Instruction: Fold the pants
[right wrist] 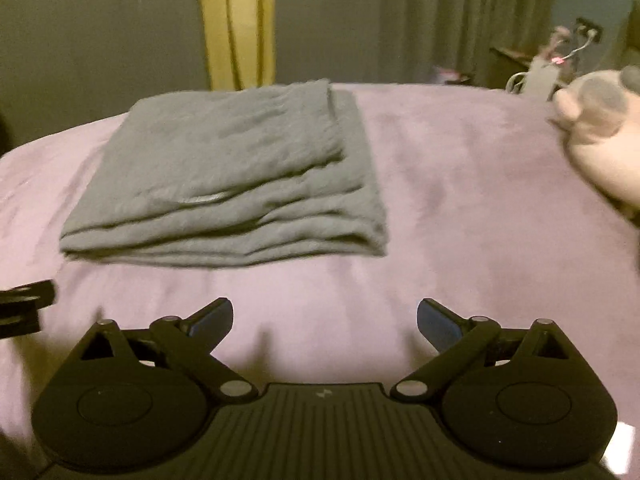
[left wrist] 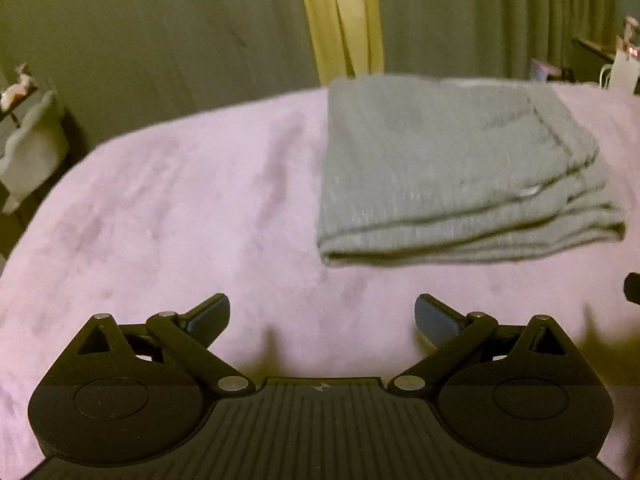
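The grey pants [left wrist: 452, 168] lie folded in a flat layered stack on the purple bed cover [left wrist: 180, 220]. In the left wrist view they sit ahead and to the right of my left gripper [left wrist: 322, 316], which is open, empty and apart from them. In the right wrist view the pants [right wrist: 232, 176] sit ahead and to the left of my right gripper [right wrist: 325, 318], which is also open and empty above the cover [right wrist: 460, 200]. A dark edge of the left gripper [right wrist: 24, 304] shows at the far left of the right wrist view.
Grey curtains and a yellow curtain strip [left wrist: 344, 16] hang behind the bed. A pale stuffed toy [right wrist: 600, 132] lies at the right edge of the bed. A white object [left wrist: 32, 148] stands at the left, and a cluttered bedside table [right wrist: 540, 68] at the back right.
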Action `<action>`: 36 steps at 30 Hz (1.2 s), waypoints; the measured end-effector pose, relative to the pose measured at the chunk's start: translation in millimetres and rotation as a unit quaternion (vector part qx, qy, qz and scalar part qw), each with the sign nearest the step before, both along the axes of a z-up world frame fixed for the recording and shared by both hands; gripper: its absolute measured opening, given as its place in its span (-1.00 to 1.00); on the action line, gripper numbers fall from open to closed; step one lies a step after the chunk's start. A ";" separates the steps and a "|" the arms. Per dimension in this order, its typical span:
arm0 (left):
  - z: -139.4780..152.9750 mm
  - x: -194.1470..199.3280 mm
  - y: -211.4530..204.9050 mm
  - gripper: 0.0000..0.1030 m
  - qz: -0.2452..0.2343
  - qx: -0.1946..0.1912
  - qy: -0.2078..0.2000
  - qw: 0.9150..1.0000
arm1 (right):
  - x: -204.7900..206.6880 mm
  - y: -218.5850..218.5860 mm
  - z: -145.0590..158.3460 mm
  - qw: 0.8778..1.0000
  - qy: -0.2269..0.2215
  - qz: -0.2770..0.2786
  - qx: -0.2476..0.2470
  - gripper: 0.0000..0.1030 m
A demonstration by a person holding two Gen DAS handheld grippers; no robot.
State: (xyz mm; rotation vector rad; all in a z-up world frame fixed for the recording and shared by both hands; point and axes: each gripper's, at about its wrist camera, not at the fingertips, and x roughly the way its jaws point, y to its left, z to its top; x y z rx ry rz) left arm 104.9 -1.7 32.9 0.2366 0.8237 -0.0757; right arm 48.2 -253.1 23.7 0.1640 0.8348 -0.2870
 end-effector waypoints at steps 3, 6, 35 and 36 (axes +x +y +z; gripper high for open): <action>20.6 -3.5 3.5 0.97 0.006 -0.045 0.014 0.999 | 7.0 6.6 15.4 0.999 0.034 0.029 -0.020 0.92; 38.0 -13.9 5.1 0.97 0.019 -0.076 0.011 0.997 | 12.0 19.0 31.8 0.995 0.067 0.065 -0.039 0.92; 93.3 17.4 -43.8 0.98 -0.025 -0.034 0.081 0.996 | 47.5 -5.4 92.0 0.995 0.087 0.040 0.038 0.92; 93.1 18.7 -43.2 0.98 -0.023 -0.035 0.083 0.996 | 48.4 -6.5 91.6 0.995 0.087 0.040 0.038 0.92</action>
